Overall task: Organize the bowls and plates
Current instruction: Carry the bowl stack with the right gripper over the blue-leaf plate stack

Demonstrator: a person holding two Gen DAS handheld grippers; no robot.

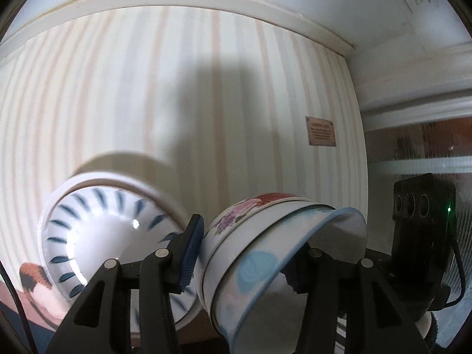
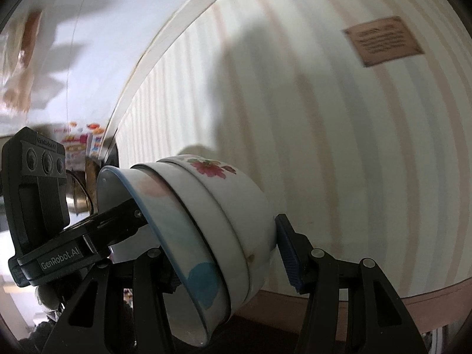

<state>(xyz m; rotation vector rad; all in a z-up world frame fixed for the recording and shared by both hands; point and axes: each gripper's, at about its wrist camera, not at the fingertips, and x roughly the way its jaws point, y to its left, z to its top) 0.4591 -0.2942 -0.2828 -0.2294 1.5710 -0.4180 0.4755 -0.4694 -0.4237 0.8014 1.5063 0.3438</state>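
Both tongs clench one tilted stack of nested white ceramic bowls (image 1: 265, 253): the left gripper (image 1: 244, 256) and right gripper (image 2: 227, 253) each straddle its wall, lifted off the table. Just beyond lies a blue-dashed white bowl (image 1: 109, 236) against the striped wall (image 1: 206, 88).

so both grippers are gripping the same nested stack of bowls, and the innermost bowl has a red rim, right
Not quite: the innermost bowl has a blue rim, not red, as the right wrist view shows. The rest holds: the left gripper and right gripper both grip the same stack.
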